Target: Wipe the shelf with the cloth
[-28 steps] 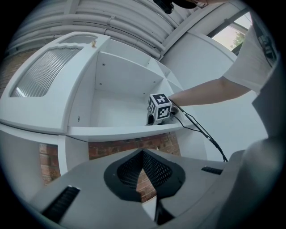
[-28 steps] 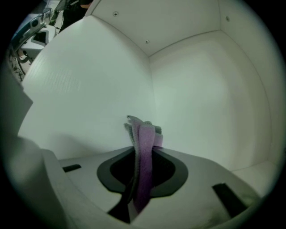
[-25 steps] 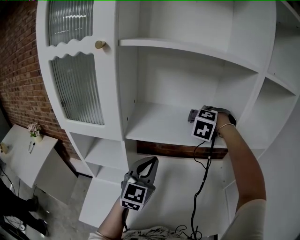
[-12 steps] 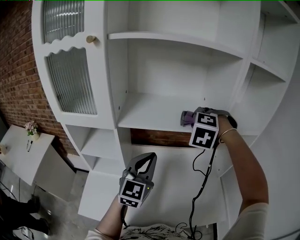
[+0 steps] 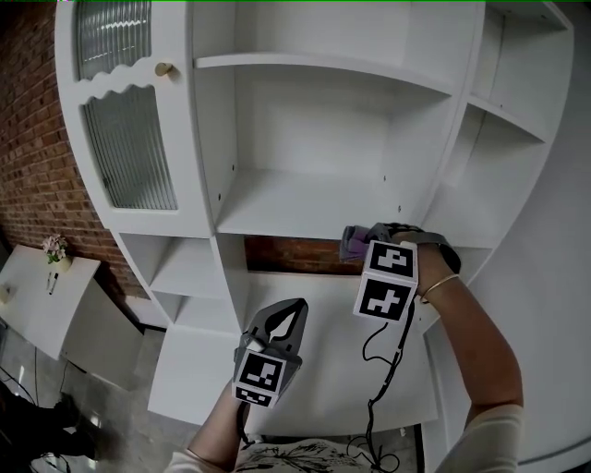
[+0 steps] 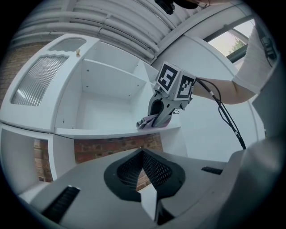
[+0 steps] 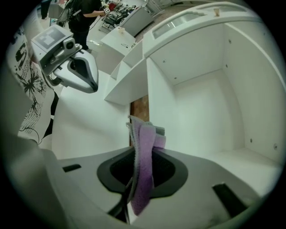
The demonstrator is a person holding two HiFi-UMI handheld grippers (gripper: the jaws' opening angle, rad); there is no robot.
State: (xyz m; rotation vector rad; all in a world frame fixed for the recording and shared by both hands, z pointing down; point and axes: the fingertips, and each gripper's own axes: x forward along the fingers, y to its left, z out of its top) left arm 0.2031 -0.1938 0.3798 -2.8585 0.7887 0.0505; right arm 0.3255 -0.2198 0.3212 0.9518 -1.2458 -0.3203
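**Hidden, cropped and unreadable items: shelf unit and both grippers**

Cloth (image 5: 354, 242): in the head view only a purple edge shows past the marker cube (image 5: 386, 282), which covers the right gripper's (image 7: 142, 181) fingers (image 7: 176, 172). In the right gripper view its lower end drops out of sight between those fingers. Small items (image 5: 55, 251) on the desk (image 5: 37, 296), well left of the left gripper's (image 5: 295, 309) fingers: too small to identify. Person (image 7: 85, 13), far up-left of the right fingers: cut off by the picture's edge.
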